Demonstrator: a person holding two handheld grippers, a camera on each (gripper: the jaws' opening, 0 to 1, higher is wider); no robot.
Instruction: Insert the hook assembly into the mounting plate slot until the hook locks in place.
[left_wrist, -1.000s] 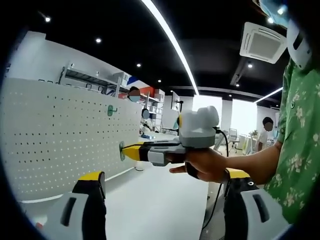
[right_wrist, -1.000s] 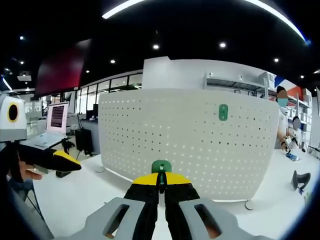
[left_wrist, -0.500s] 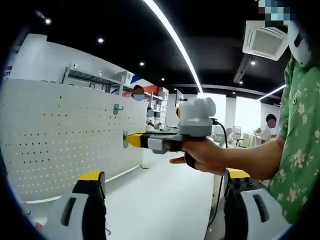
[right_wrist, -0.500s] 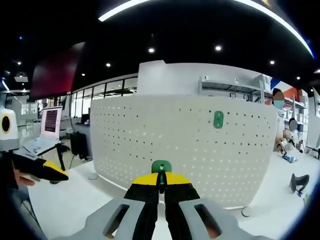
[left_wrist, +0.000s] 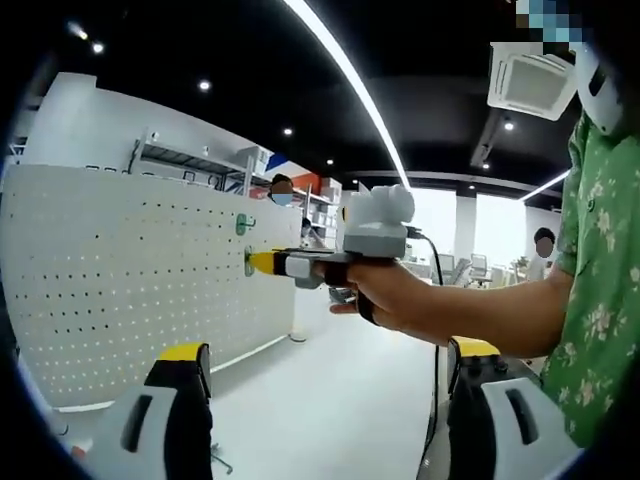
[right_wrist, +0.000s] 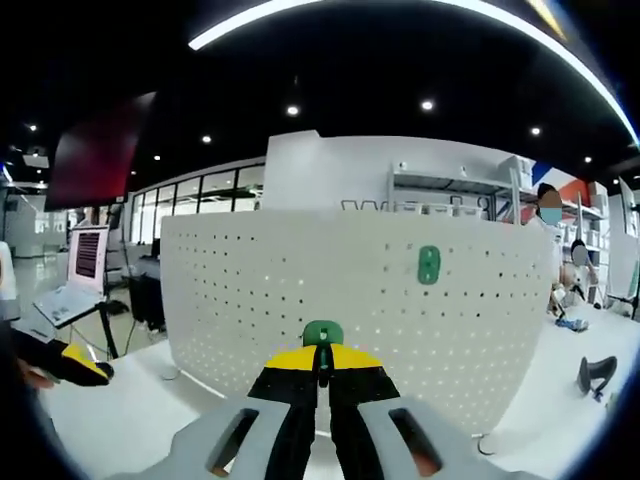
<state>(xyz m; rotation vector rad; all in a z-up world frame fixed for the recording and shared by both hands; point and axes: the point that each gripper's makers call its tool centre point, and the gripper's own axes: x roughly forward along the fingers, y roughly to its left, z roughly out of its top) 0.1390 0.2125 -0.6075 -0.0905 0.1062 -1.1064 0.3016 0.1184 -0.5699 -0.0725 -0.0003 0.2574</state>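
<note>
The task is judged to be at the approach stage, with insertion and locking not yet done. A green hook assembly (right_wrist: 322, 333) is gripped between the closed yellow-tipped jaws of the right gripper (right_wrist: 322, 362), and is held in front of the white pegboard (right_wrist: 300, 300), below and to the left of a green mounting plate (right_wrist: 429, 265) already fixed on that board. In the left gripper view the right gripper (left_wrist: 262, 262) is seen from the side, carried by a hand (left_wrist: 385, 295), its tip close to the pegboard (left_wrist: 120, 270) just below the mounting plate (left_wrist: 242, 224); whether the hook touches the board cannot be told. The left gripper (left_wrist: 325, 375) is held back from the pegboard with its jaws wide apart and nothing between them. The slot of the mounting plate is too small to be made out, most of the hook assembly is hidden by the jaws, and the foot of the pegboard is partly cut off by the gripper bodies.
</note>
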